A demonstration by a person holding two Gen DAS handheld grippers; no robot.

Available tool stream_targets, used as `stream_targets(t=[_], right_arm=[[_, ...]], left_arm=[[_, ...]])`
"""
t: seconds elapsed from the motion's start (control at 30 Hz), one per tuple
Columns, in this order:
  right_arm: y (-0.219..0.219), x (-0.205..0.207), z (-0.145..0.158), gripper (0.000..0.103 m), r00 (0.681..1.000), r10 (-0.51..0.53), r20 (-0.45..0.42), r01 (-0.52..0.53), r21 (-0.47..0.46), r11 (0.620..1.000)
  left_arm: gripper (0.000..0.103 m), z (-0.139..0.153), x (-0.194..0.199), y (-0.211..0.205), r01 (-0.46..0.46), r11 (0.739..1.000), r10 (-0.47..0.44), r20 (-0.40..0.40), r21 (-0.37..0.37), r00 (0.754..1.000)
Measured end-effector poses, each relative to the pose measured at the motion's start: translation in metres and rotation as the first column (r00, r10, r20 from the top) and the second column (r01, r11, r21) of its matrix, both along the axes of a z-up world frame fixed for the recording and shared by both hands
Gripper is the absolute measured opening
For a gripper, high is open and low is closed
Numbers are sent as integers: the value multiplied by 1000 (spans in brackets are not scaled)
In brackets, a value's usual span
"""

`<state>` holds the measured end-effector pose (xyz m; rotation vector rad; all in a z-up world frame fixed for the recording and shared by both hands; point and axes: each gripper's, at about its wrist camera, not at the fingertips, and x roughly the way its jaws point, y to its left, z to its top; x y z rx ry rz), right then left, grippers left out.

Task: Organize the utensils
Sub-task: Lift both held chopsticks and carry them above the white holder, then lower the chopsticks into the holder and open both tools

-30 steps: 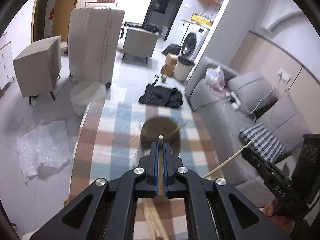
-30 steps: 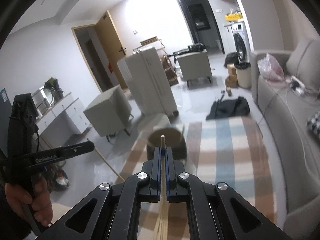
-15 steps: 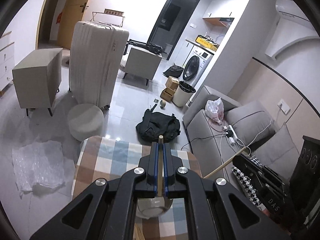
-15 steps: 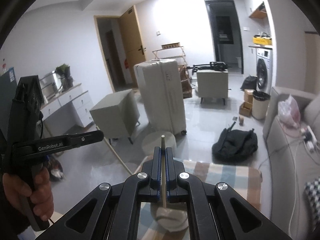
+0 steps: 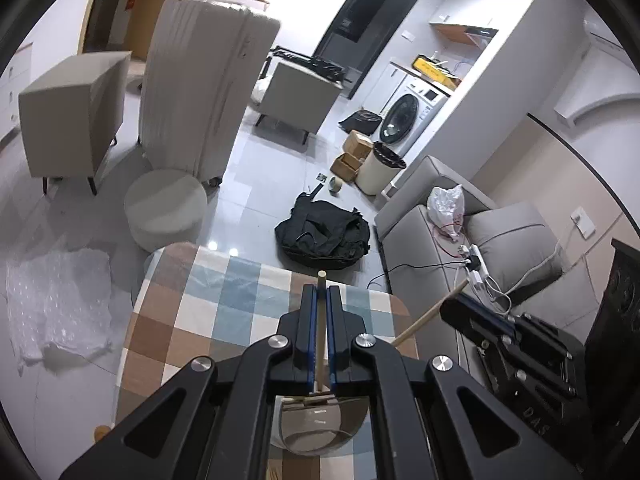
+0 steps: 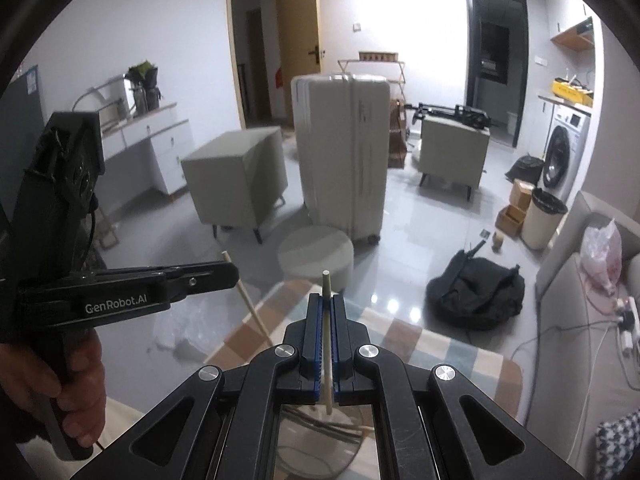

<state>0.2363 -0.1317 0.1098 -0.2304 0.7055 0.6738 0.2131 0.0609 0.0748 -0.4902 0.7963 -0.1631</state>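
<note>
My left gripper (image 5: 321, 292) is shut on a wooden chopstick (image 5: 321, 280) that stands up between its blue pads. Its lower end reaches down to a glass cup (image 5: 320, 428) just under the jaws, on the checked tablecloth (image 5: 192, 320). In the right wrist view my right gripper (image 6: 327, 300) is shut on a second chopstick (image 6: 326, 280), above the same glass cup (image 6: 316, 436), which holds other sticks. Each view shows the other gripper: the right gripper (image 5: 454, 308) with its chopstick (image 5: 424, 322), and the left gripper (image 6: 230, 274) with its chopstick (image 6: 250, 304), held by a hand (image 6: 76, 392).
The table's far edge (image 5: 280, 268) lies close ahead, with floor beyond it. A grey sofa (image 5: 420, 248) runs along the right. On the floor are a black bag (image 5: 324, 236), a round stool (image 5: 166, 208), a pale suitcase (image 5: 200, 88) and bubble wrap (image 5: 56, 304).
Both grippers have moved forward over the table, each keeping its chopstick. The glass cup, earlier ahead of the fingertips, now sits beneath the jaws in both views.
</note>
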Motion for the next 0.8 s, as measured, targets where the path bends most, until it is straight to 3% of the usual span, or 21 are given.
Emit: stream_targets(t=[0.47,0.8], right_arm=[[2,8,-31,3,998,16,-63,-20,-59,998],[-6,6,-44,3,991,-10,-136,4,-39,999]], left_arm=[[0,-14,6,-11,65,998,-64,-64,15,996],[0,-28,3,-27,139,989,-129,-142,59,981]])
